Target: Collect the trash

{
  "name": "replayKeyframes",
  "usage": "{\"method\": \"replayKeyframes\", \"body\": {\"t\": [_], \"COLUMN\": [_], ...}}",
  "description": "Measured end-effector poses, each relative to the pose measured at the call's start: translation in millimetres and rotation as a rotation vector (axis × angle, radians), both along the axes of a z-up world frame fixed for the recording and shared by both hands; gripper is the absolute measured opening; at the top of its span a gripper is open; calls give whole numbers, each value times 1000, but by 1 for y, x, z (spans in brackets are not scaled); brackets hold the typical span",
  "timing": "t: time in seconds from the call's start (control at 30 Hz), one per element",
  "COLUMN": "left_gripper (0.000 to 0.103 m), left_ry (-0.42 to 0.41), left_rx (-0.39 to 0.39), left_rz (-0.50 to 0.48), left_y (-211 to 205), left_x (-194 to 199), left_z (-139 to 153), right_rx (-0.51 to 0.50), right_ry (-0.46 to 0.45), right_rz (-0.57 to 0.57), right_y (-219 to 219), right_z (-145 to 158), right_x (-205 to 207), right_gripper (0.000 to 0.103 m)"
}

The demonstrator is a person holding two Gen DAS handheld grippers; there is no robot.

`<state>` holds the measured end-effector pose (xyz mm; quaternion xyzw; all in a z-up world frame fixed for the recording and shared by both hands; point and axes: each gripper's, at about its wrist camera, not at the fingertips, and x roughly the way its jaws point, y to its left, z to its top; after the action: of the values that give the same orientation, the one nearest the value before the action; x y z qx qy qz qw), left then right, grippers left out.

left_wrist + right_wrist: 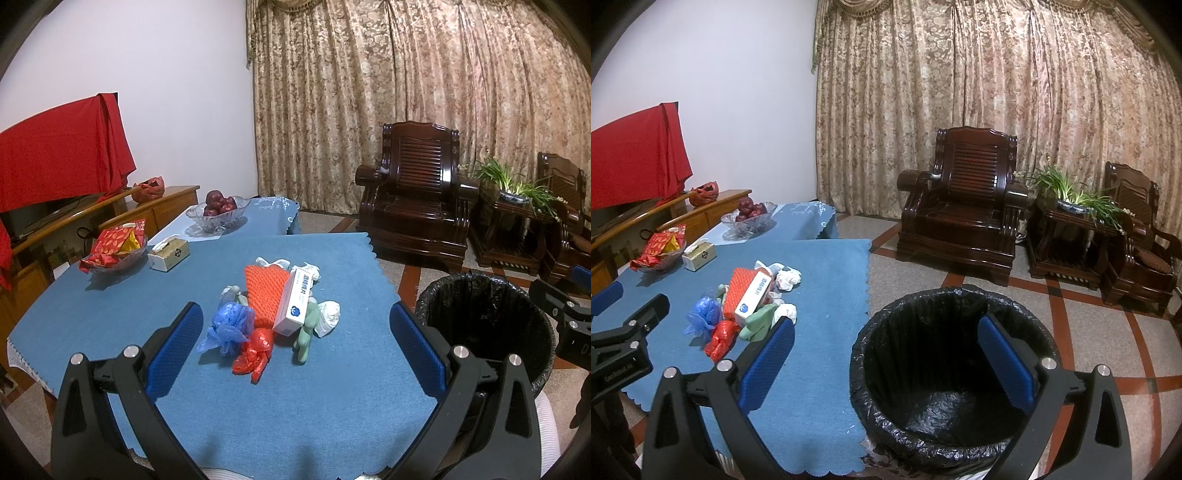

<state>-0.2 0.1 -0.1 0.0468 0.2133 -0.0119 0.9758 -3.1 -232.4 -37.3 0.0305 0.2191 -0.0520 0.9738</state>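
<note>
Left gripper [295, 343] wide, nothing in it, hovering above the near edge of the desk [110, 314]. Right gripper [886, 354] also wide and empty, hanging over the bin [871, 354] beside the desk's right edge.

Trash pile [273, 306] sits at 12 o'clock from the left gripper, mid-desk, all pieces touching. Nearest: red bag [255, 354], blue bag [227, 326] at 11, green glove [308, 332] at 1. White box [295, 301] leans on orange foam net [264, 291]; tissue wads behind.

Likely step: first pick. I'd go for the red bag, straddle its knot and close fully; thin plastic slips. Avoid clipping the box, it could topple. Bin lies at 3 o'clock, near; looks empty so far.
</note>
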Motion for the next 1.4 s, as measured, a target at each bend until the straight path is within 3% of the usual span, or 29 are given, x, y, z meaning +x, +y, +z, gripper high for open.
{"method": "replayKeyframes", "body": {"t": [0.9, 1.2, 1.4], "left_gripper": [98, 98, 98], "left_ry": [17, 24, 21], "left_rx": [-10, -31, -4], "left_rz": [5, 70, 139], "left_y": [7, 32, 59], "left_x": [9, 21, 34], "left_z": [-12, -24, -35], "right_rx": [11, 15, 15], "right_ry": [30, 45, 61], "right_rz": [14, 64, 127], "right_y": [4, 13, 29], "right_z": [-8, -11, -20], "right_x": [2, 28, 55], "right_gripper": [97, 97, 97]}}
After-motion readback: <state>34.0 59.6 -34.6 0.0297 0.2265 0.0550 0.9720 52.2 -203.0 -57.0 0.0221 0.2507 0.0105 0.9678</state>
